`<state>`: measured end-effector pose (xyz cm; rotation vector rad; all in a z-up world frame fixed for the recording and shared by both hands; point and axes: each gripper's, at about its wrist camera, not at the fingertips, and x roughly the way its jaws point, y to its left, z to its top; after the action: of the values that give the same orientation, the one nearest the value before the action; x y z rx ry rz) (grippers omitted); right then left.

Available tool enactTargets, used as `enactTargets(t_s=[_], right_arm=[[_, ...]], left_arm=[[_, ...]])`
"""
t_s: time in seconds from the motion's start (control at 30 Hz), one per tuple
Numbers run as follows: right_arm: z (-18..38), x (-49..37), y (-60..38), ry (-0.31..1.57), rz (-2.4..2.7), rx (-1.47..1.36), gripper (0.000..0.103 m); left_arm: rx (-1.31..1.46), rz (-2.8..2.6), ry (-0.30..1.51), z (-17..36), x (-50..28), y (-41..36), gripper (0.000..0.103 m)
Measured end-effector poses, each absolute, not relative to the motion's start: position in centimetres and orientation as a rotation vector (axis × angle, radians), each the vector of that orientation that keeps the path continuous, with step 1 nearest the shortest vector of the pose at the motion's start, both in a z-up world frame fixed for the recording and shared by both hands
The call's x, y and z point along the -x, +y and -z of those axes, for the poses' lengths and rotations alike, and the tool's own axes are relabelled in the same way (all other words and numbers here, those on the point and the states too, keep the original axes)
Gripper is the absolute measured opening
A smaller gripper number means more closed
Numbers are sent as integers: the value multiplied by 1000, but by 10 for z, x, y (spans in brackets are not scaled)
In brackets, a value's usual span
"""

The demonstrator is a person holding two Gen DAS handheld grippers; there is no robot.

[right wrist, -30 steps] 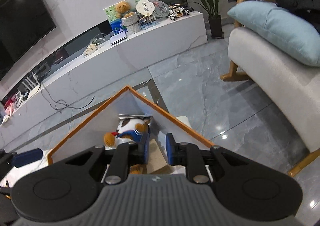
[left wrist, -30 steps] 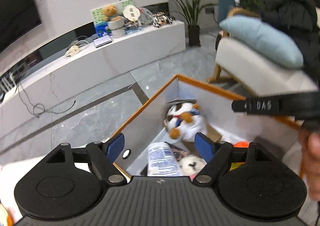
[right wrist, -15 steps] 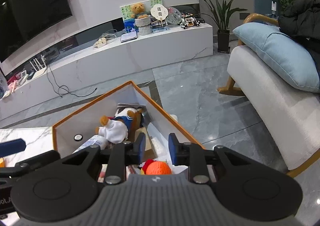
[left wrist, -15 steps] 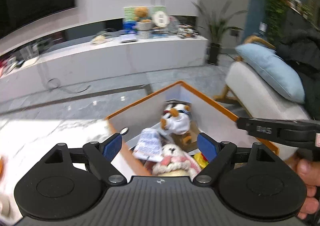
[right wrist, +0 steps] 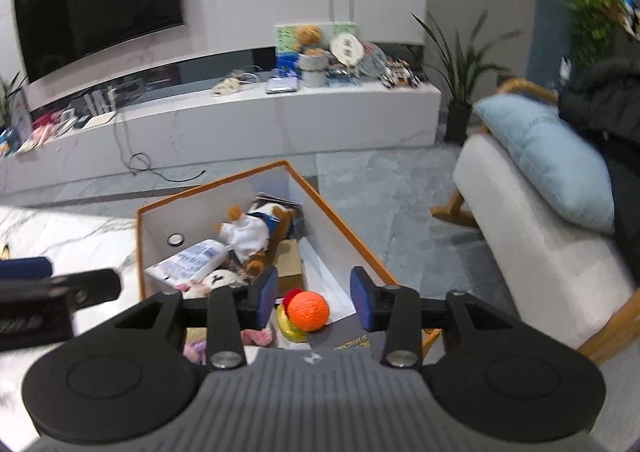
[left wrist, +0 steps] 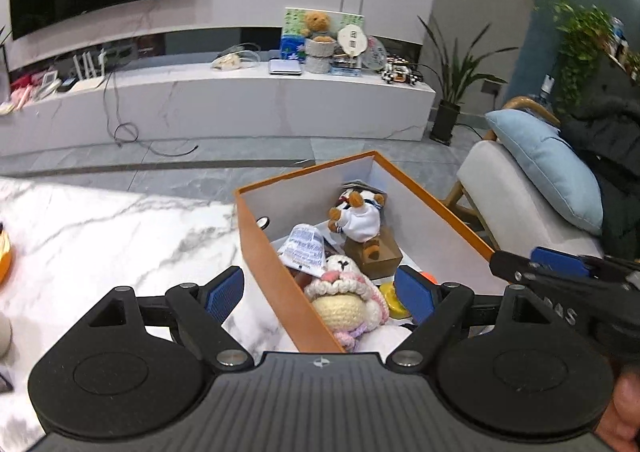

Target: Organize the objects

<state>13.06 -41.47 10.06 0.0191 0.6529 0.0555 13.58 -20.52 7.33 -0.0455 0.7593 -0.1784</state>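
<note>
An orange box (left wrist: pixel 276 252) (right wrist: pixel 340 228) with white inner walls stands on the marble table's right end. In it lie a teddy bear in a white sailor shirt (left wrist: pixel 358 213) (right wrist: pixel 250 232), a white tube (left wrist: pixel 306 250) (right wrist: pixel 192 262), a crocheted bunny (left wrist: pixel 344 302), a brown carton (left wrist: pixel 374 256) and an orange knitted ball (right wrist: pixel 308 310). My left gripper (left wrist: pixel 320 294) hangs open and empty over the box's near wall. My right gripper (right wrist: pixel 314 298) is above the ball, its jaws opening with nothing gripped; it also shows at the right of the left wrist view (left wrist: pixel 552 268).
The marble table (left wrist: pixel 100 236) stretches left, with an orange item (left wrist: pixel 4 256) at its far left edge. Behind is a white TV bench (left wrist: pixel 224 99) with clutter. A white armchair (right wrist: pixel 540 236) with a blue cushion (left wrist: pixel 552 163) stands right of the box.
Both grippers drew back and rose from the box and rolled level. The right jaws, shut a second ago, have parted. More of the box's contents and the table have come into view.
</note>
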Motion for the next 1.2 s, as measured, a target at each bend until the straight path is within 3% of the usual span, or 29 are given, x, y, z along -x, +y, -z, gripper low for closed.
enactTargets(t_s=[0.13, 0.5, 1.2], right_arm=[[-103, -121, -410, 655, -80, 0, 55], [-96, -128, -405, 721, -66, 31, 61], [-92, -126, -408, 747, -52, 72, 63]], left_arm=[[31, 160, 762, -70, -131, -208, 101], [36, 147, 786, -62, -134, -211, 103], [23, 108, 846, -57, -130, -220, 103]])
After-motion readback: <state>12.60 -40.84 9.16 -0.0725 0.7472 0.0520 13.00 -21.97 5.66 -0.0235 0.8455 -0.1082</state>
